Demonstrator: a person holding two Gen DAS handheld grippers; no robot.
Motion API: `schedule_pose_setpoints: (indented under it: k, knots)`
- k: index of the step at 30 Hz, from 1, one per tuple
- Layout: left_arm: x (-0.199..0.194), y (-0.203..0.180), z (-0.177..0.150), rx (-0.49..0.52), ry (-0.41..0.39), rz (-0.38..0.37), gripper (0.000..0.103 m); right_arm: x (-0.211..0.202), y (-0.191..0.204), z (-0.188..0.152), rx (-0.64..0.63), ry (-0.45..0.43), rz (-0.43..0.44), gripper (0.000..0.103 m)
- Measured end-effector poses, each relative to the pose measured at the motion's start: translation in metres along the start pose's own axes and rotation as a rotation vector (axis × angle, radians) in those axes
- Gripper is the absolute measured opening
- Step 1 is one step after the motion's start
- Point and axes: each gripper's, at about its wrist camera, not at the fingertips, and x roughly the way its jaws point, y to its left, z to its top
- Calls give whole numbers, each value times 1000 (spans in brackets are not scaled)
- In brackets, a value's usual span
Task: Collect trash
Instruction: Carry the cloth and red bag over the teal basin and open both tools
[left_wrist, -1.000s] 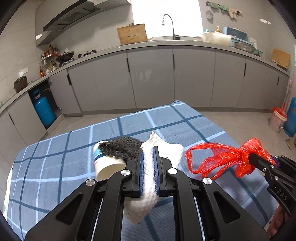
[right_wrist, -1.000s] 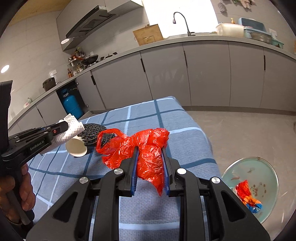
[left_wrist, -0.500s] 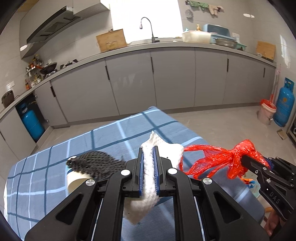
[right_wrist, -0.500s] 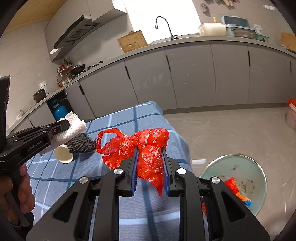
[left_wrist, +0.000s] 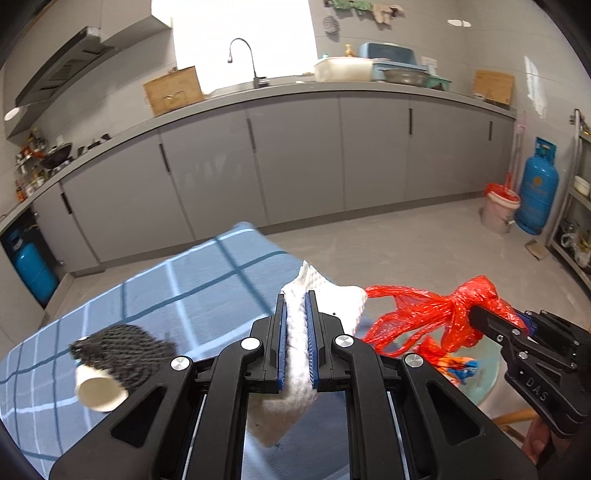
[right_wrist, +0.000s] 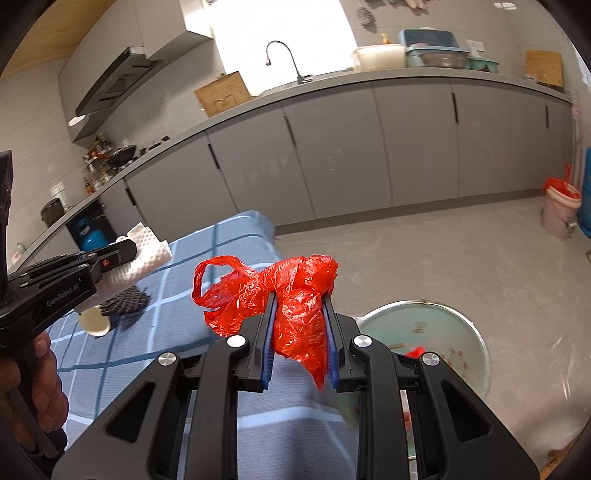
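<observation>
Right wrist view: red plastic bag (right_wrist: 295, 295) was pinched in right gripper (right_wrist: 299, 332) fingers above the bin (right_wrist: 476, 354); left gripper (left_wrist: 295, 339) was clamped on white paper towel (left_wrist: 321, 295). Cup (left_wrist: 99, 387) and black mesh (left_wrist: 125, 347) remained on the worktop (left_wrist: 184, 288).

Both grippers are black, the left gripper (left_wrist: 295, 306) and right gripper (right_wrist: 301, 306), with blue pads, silver screws and white lettering.
</observation>
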Motion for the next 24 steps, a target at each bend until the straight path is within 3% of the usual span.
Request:
schedule_pose_setpoints:
  k: [9, 24]
  knots:
    - [23, -49, 3, 23, 41, -114, 11, 3, -44, -5, 53, 8, -85, 24]
    - [61, -125, -12, 87, 102, -241, 11, 23, -109, -20, 128, 58, -219, 24]
